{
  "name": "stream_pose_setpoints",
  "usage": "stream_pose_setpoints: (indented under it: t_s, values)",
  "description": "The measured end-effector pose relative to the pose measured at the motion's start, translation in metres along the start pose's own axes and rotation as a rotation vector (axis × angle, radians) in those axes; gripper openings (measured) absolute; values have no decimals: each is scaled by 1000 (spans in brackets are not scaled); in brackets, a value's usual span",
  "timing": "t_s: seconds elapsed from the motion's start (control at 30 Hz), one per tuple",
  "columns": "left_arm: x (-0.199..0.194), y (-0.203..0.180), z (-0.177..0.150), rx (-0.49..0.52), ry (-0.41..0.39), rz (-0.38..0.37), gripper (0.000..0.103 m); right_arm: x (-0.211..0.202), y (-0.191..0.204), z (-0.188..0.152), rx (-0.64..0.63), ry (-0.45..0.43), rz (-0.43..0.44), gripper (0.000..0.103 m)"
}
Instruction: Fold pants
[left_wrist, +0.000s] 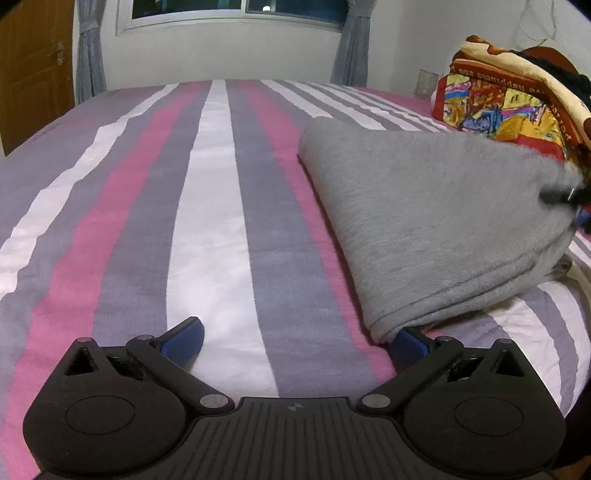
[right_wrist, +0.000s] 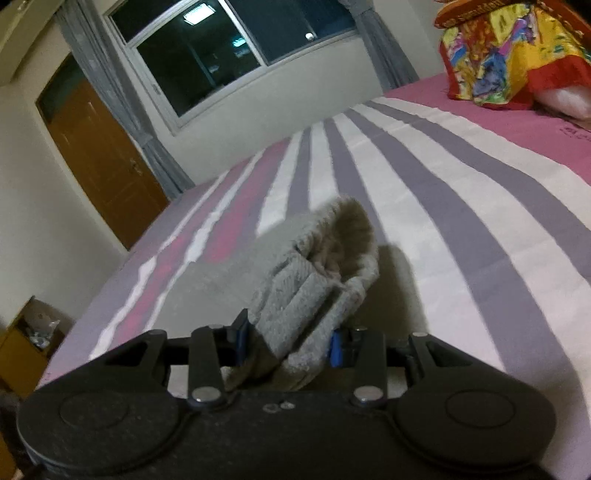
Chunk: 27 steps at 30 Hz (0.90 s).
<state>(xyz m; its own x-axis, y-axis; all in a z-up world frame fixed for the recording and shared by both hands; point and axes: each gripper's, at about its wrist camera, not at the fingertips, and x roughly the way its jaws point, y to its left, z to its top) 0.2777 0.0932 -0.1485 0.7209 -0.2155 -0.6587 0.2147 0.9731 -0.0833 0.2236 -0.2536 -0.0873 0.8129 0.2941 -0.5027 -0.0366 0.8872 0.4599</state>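
Grey fleece pants (left_wrist: 436, 221) are seen folded into a thick wedge on the bed (left_wrist: 207, 206), toward its right edge in the left wrist view. The folded edge nearest the foot of the bed is rounded and lies flat on the striped sheet; the opposite end is raised off the sheet.

The left gripper (left_wrist: 295, 341) is spread wide and held low over the sheet. Its left finger (left_wrist: 184, 338) is seen clear of the cloth, above a white stripe. Its right finger (left_wrist: 410, 341) is just under the near corner of the pants, which drapes over its tip; nothing is pinched between the two.

The right gripper (right_wrist: 288, 341) is clamped on a bunched layer of the pants (right_wrist: 306, 295). The cloth is packed between both blue pads and spills back over the gripper body, a fuzzy lining showing at the front of the bundle. From the left wrist view, this gripper (left_wrist: 561, 195) is seen only as a dark blur at the lifted end of the pants.

A folded, brightly printed blanket (right_wrist: 509, 55) lies at the head of the bed, well apart from the pants. A window (right_wrist: 221, 48) with grey curtains and a brown door (right_wrist: 99, 155) are noted beyond the bed.
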Motion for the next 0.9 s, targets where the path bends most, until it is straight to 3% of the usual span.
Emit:
stream_pose_setpoints:
  t_s: [0.07, 0.2, 0.27, 0.33, 0.37, 0.43, 0.53, 0.63, 0.7, 0.73, 0.8, 0.9]
  values:
    - [1, -1, 1, 9, 6, 0, 103, 22, -25, -12, 93, 93, -38, 39]
    - [-1, -3, 2, 15, 28, 3, 103, 17, -24, -10, 95, 81, -28, 43]
    - [-9, -2, 3, 63, 64, -21, 103, 8, -22, -11, 78, 92, -25, 52]
    - [-24, 6, 4, 82, 75, -50, 103, -18, -24, -6, 21, 17, -50, 72]
    - [-34, 15, 6, 60, 54, -67, 103, -30, -22, -1, -23, -25, -60, 70]
    - [-44, 26, 21, -32, -32, -88, 103, -37, -22, 9, -113, -58, -49, 46]
    - [-32, 30, 52, -158, -133, -81, 103, -19, 0, 28, -284, -56, -123, 34]
    - [11, 16, 77, -200, -89, -67, 103, 16, 10, 44, -350, -21, -160, 33]
    - [55, 4, 79, -179, 65, -36, 103, 46, 0, 46, -379, 77, -214, 34]
    - [68, 1, 77, -164, 95, -31, 103, 55, -6, 44, -375, 122, -214, 38]
    - [71, 0, 86, -164, 86, -39, 103, 57, -13, 54, -370, 138, -191, 41]
    - [73, -1, 112, -134, 25, -54, 103, 48, -6, 71, -406, 54, -155, 39]
